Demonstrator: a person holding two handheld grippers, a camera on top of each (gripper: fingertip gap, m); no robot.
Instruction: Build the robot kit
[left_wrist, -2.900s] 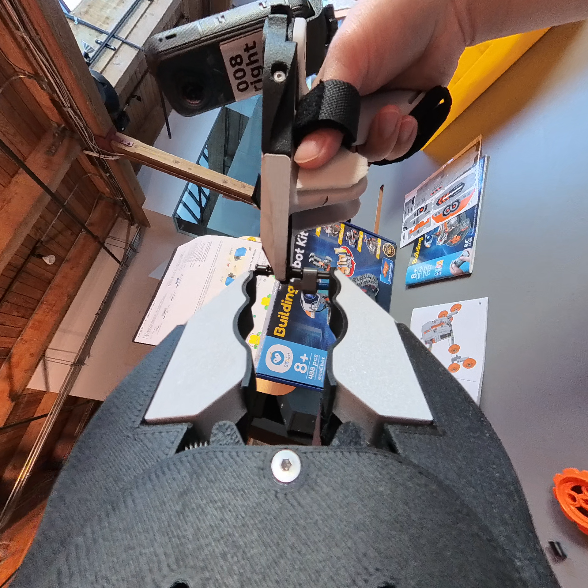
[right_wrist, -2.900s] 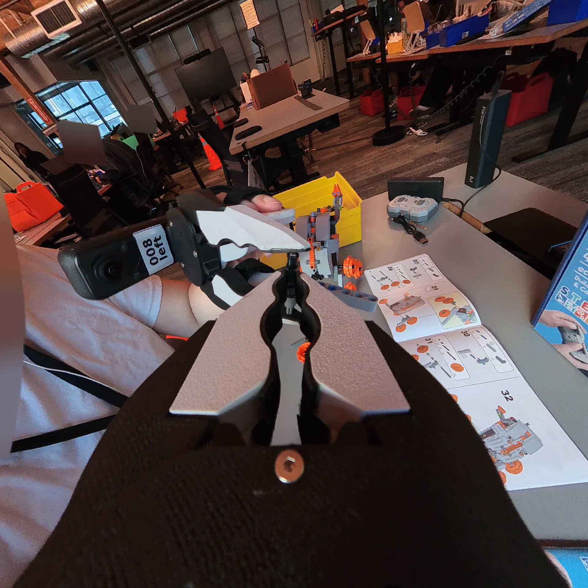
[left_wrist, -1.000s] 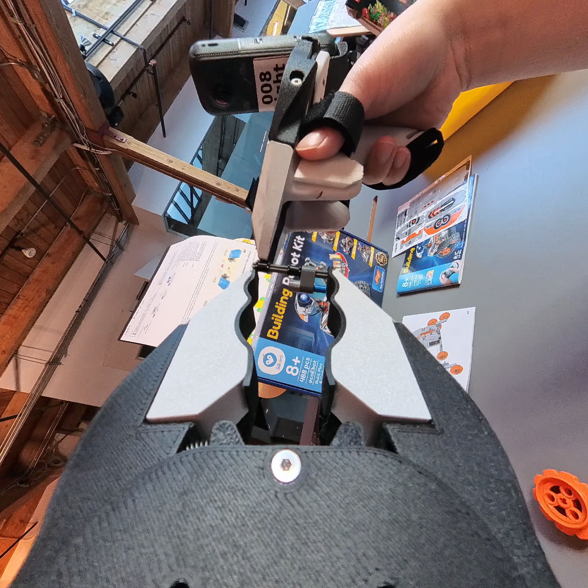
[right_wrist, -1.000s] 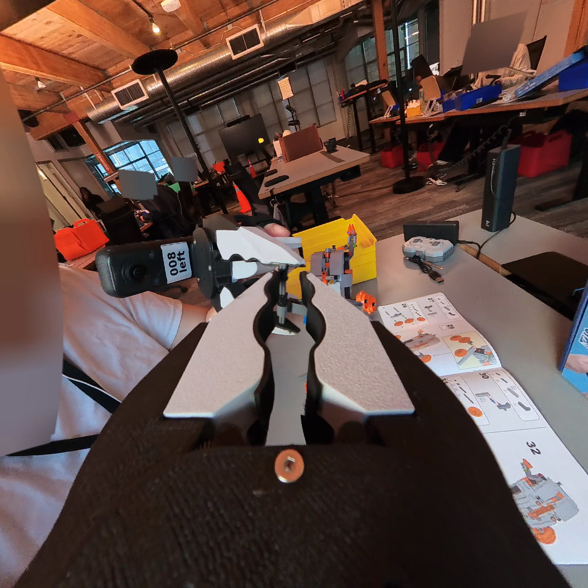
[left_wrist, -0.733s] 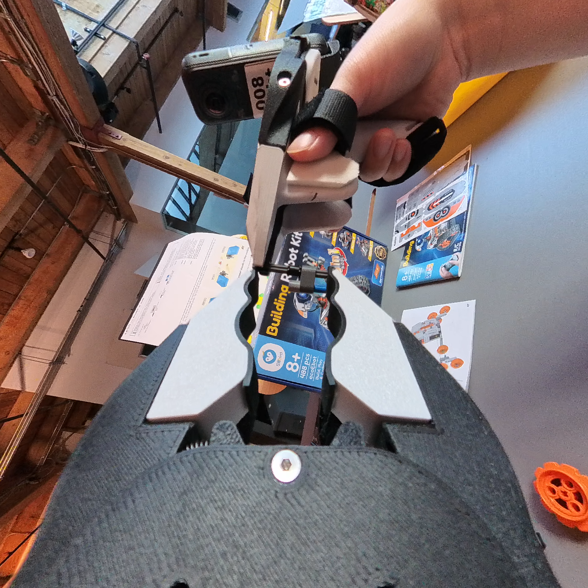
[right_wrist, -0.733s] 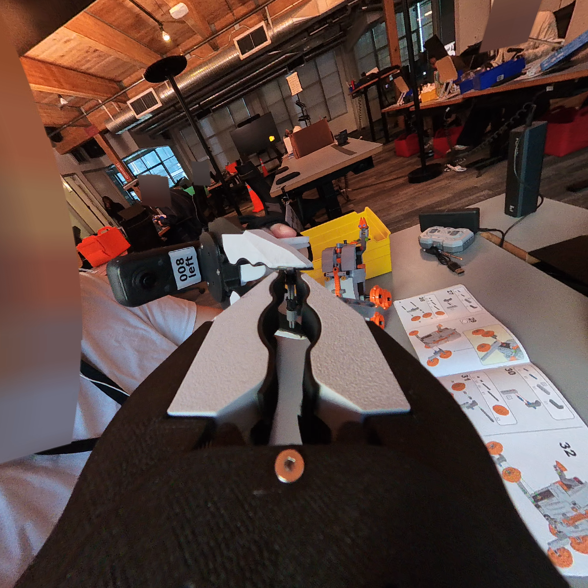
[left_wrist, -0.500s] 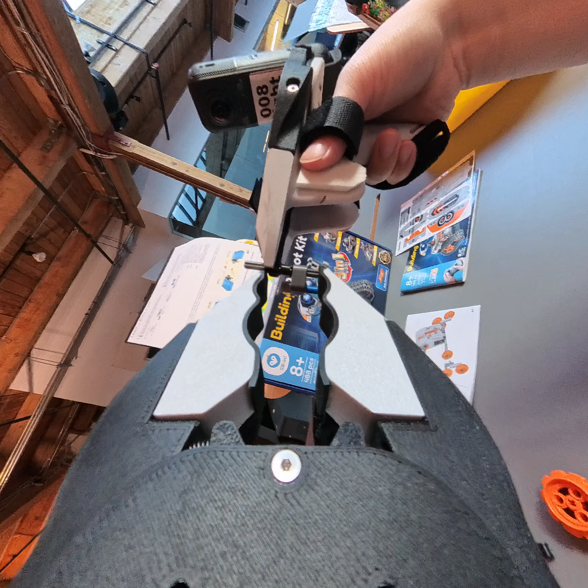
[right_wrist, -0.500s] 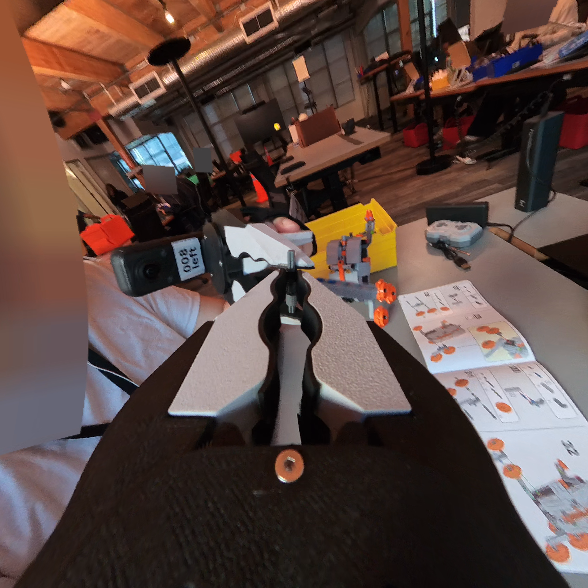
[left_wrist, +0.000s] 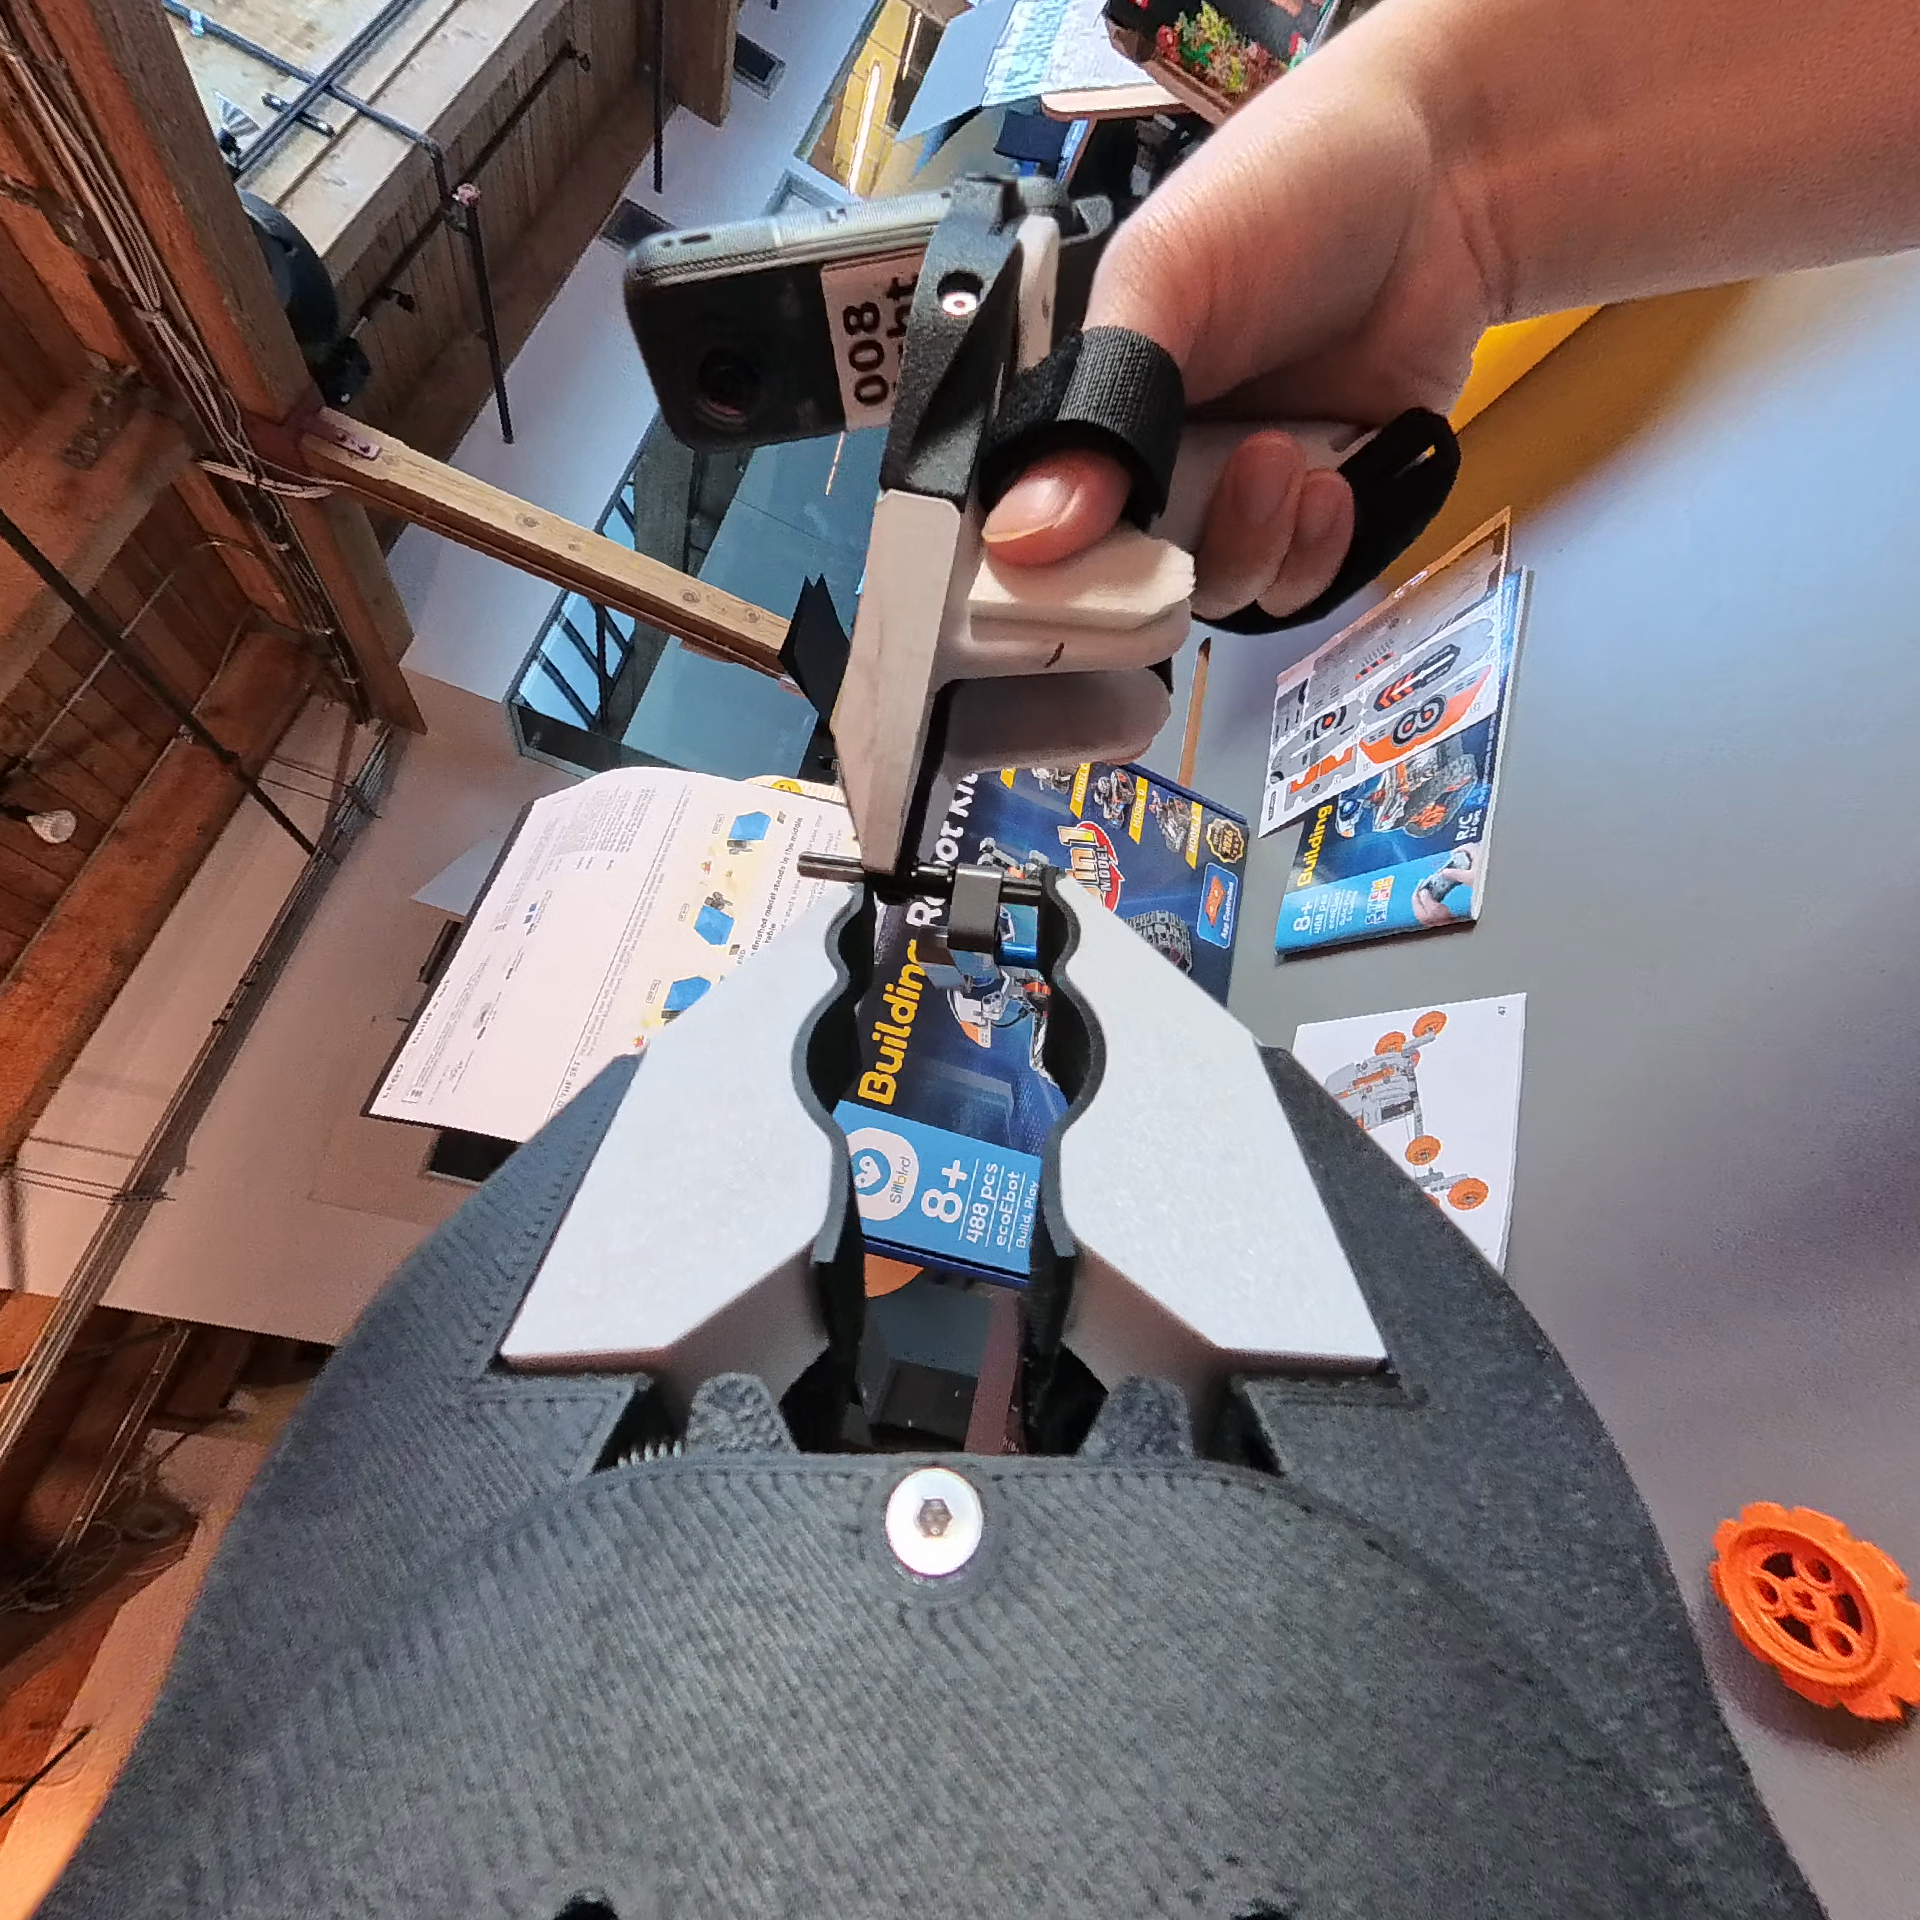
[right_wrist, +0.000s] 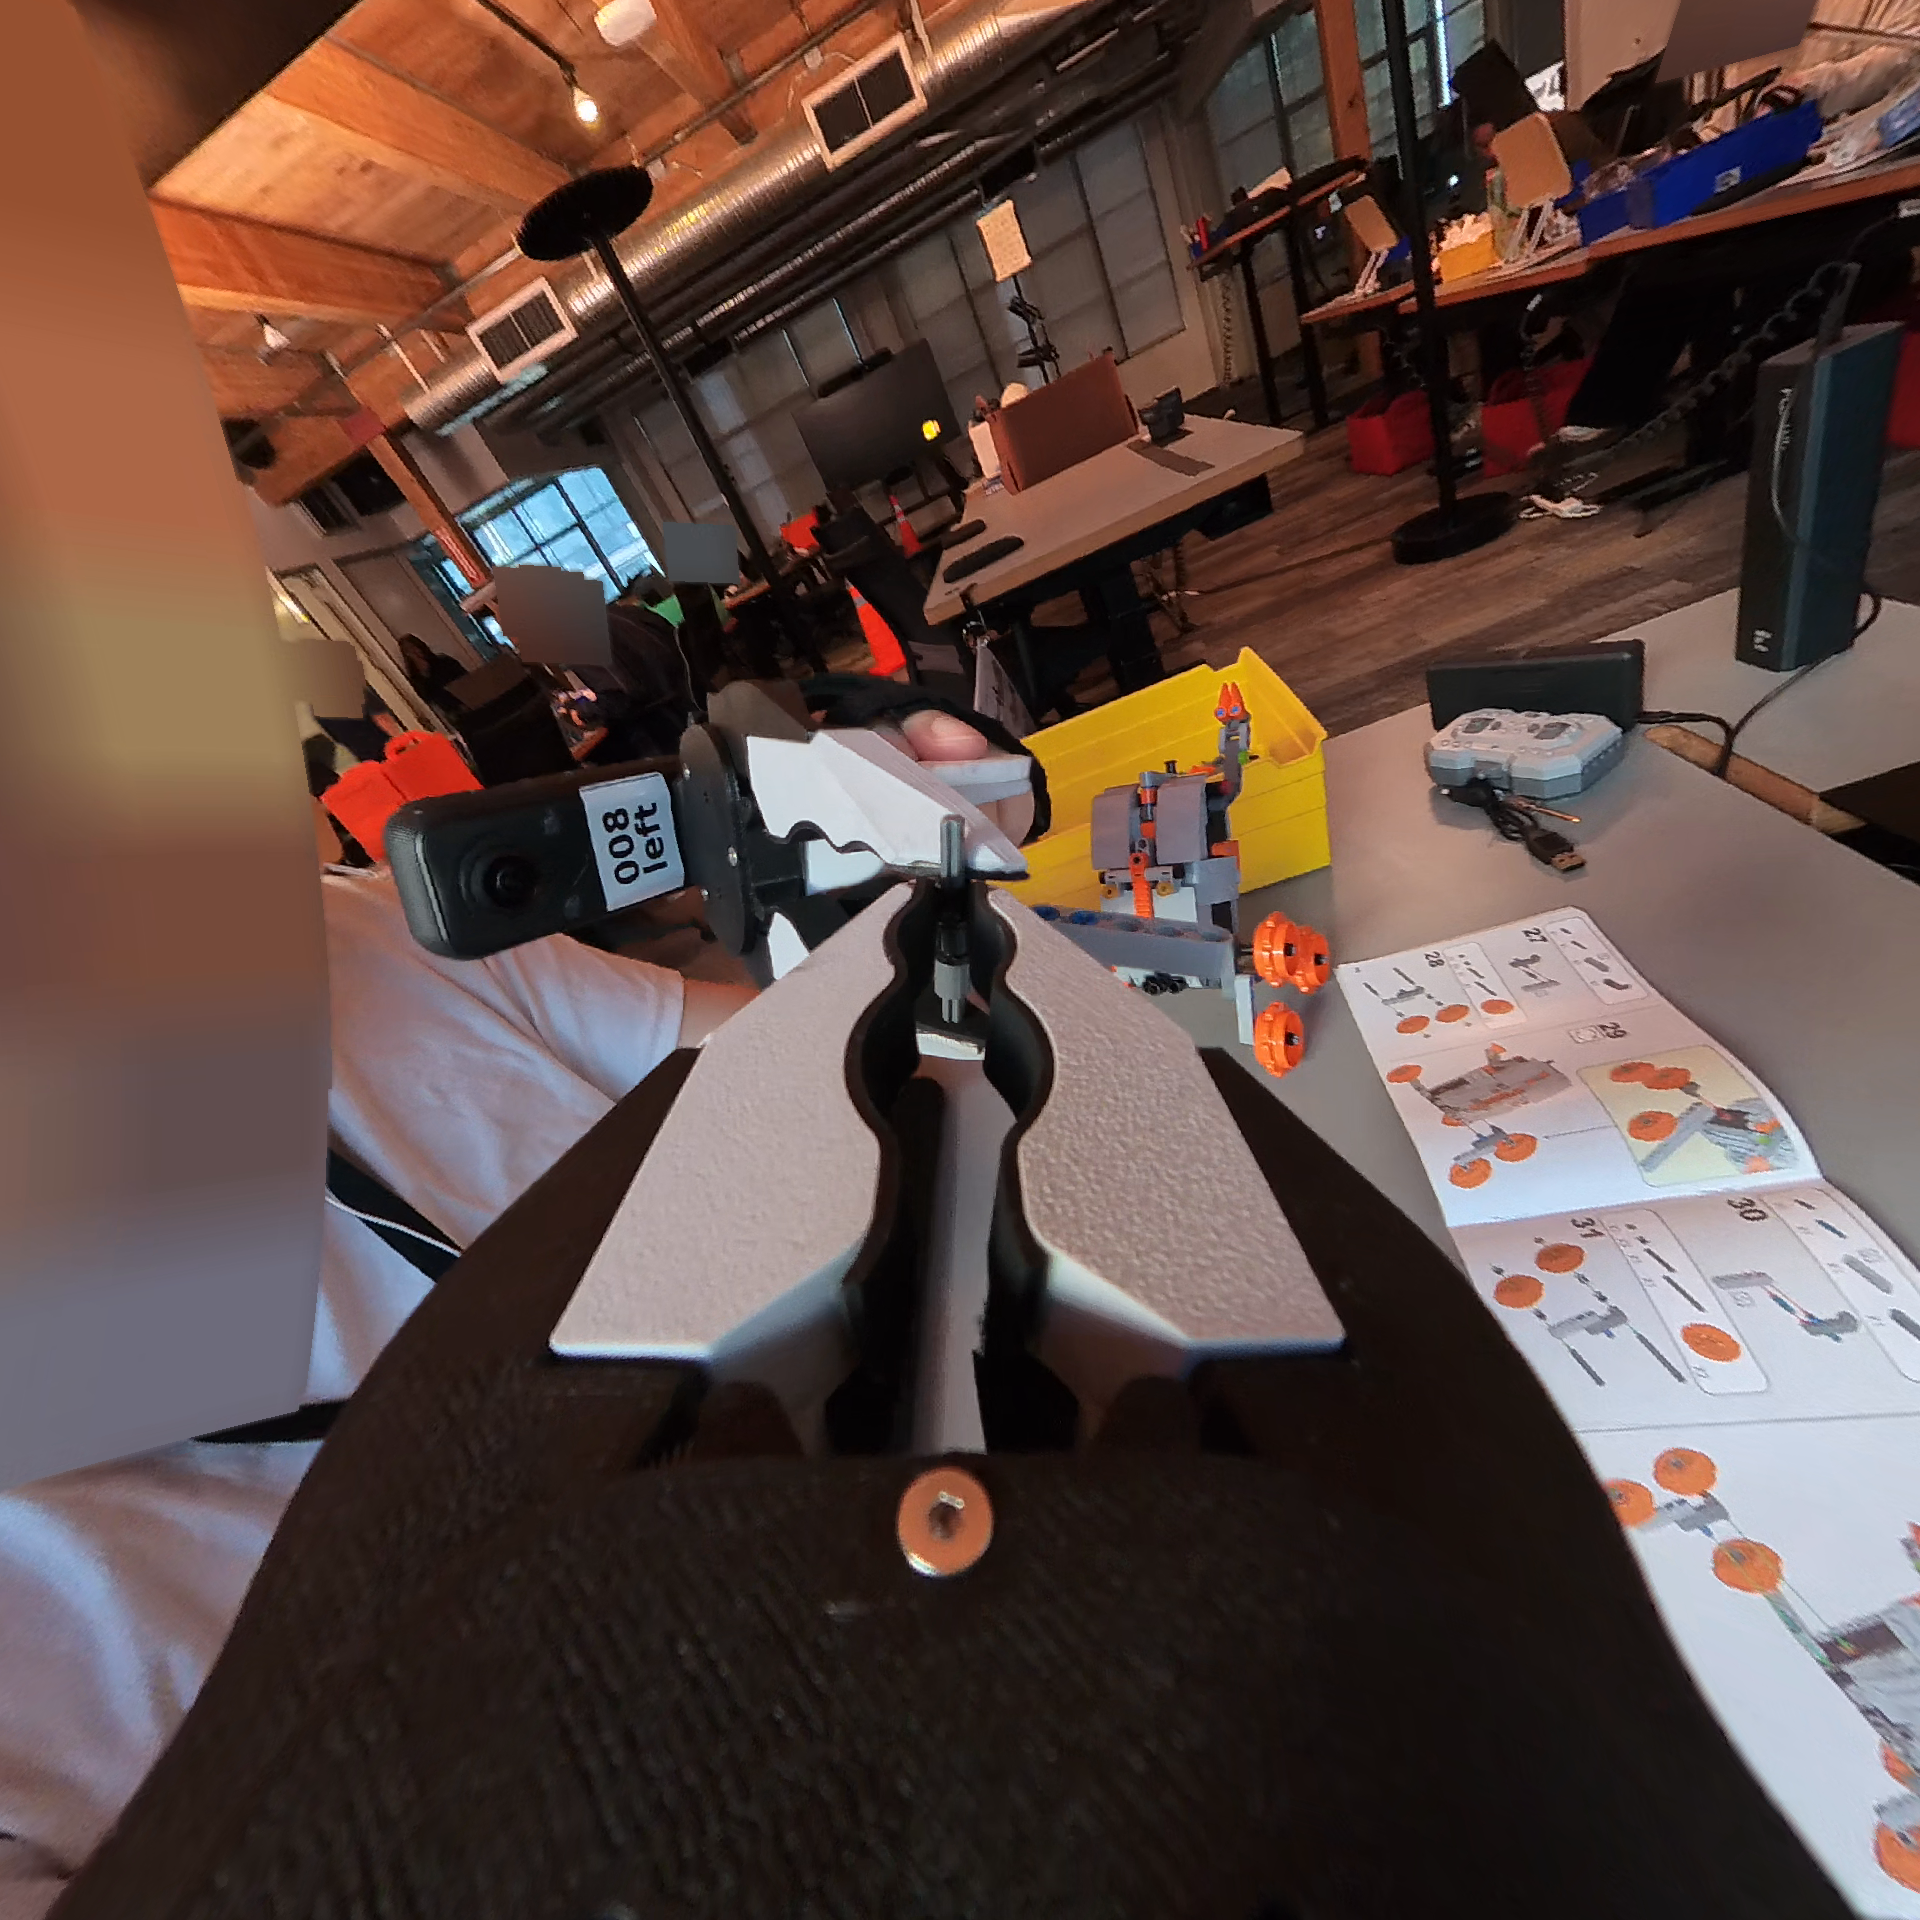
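Both grippers meet in the air on a thin black axle (left_wrist: 828, 865) that carries a small grey connector (left_wrist: 977, 912). My left gripper (left_wrist: 956, 894) has its jaws closed in to a narrow gap. The connector sits between the tips, the right tip touches the axle's end, and the other end pokes past the left tip. My right gripper (right_wrist: 951, 899) is shut on the axle (right_wrist: 951, 831) just above the connector (right_wrist: 951, 977). In the left wrist view the right gripper (left_wrist: 883, 842) comes down from above. In the right wrist view the left gripper (right_wrist: 987, 862) reaches in from the left.
On the grey table (right_wrist: 1714, 935) lie a yellow bin (right_wrist: 1143, 727), a part-built grey and orange model (right_wrist: 1174, 831), an open instruction booklet (right_wrist: 1558, 1091) and a grey controller (right_wrist: 1522, 748). The left wrist view shows a blue kit box (left_wrist: 935, 1195) and an orange gear wheel (left_wrist: 1813, 1605). Only a small space, under 4 cm, lies between the two pairs of fingers.
My left jaws have narrowed and the axle has slid, so one end now sticks out past the left tip. The right gripper stays shut on the axle. Both views have shifted a little.
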